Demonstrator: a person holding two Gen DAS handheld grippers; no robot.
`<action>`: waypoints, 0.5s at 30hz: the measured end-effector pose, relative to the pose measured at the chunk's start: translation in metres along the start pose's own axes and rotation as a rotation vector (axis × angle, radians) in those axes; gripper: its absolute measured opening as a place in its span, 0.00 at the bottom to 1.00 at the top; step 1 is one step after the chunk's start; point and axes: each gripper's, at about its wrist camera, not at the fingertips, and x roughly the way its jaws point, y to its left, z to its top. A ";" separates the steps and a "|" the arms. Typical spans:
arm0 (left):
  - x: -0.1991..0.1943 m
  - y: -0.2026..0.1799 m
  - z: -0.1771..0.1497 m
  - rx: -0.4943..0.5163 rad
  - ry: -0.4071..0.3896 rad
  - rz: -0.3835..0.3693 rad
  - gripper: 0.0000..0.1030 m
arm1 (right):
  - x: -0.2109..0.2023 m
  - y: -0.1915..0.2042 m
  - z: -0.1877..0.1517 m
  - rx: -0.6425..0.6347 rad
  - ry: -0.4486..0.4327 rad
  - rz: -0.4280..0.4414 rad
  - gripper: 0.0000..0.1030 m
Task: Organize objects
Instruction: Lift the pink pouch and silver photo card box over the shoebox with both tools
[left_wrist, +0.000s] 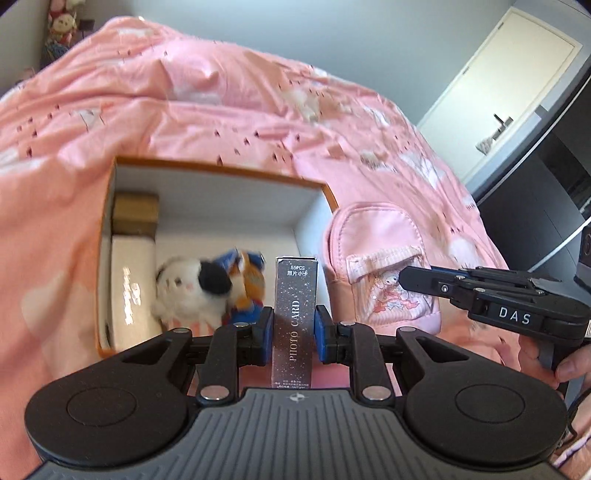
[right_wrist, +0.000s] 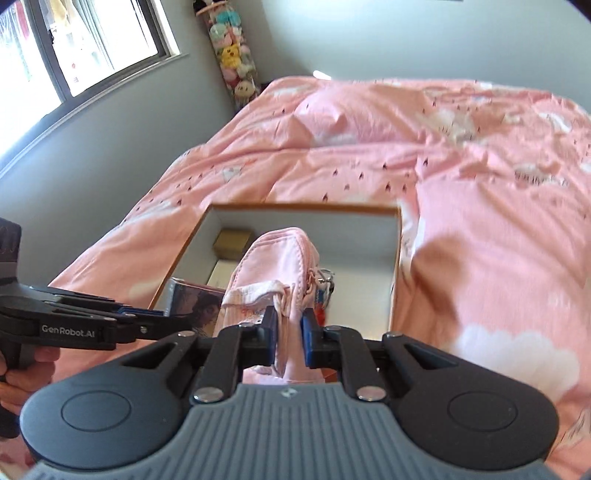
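Note:
My left gripper (left_wrist: 293, 328) is shut on a dark sparkly photo card box (left_wrist: 294, 317), held upright over the near edge of an open orange-rimmed box (left_wrist: 221, 170) on the pink bed. A plush toy (left_wrist: 207, 288), a white case (left_wrist: 131, 291) and a small tan box (left_wrist: 135, 214) lie inside. My right gripper (right_wrist: 289, 332) is shut on a small pink bag (right_wrist: 273, 266), held above the open box (right_wrist: 295, 209); the bag also shows in the left wrist view (left_wrist: 376, 258), with the right gripper (left_wrist: 406, 277) at its side. The left gripper (right_wrist: 162, 321) holds the card box (right_wrist: 192, 302).
Pink bedding (left_wrist: 184, 92) covers the bed around the box. A door (left_wrist: 517, 74) and dark furniture (left_wrist: 535, 192) stand to the right. A window (right_wrist: 74, 44) and a tall tube of plush toys (right_wrist: 236, 62) stand beyond the bed's far left corner.

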 end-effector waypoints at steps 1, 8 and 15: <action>0.002 0.001 0.004 -0.002 -0.009 0.011 0.24 | 0.004 -0.001 0.005 -0.002 -0.008 -0.013 0.14; 0.037 0.017 0.020 -0.031 -0.005 0.048 0.24 | 0.071 -0.017 0.018 -0.008 0.076 -0.135 0.14; 0.062 0.027 0.022 -0.042 0.029 0.040 0.24 | 0.122 -0.023 0.003 -0.025 0.214 -0.193 0.14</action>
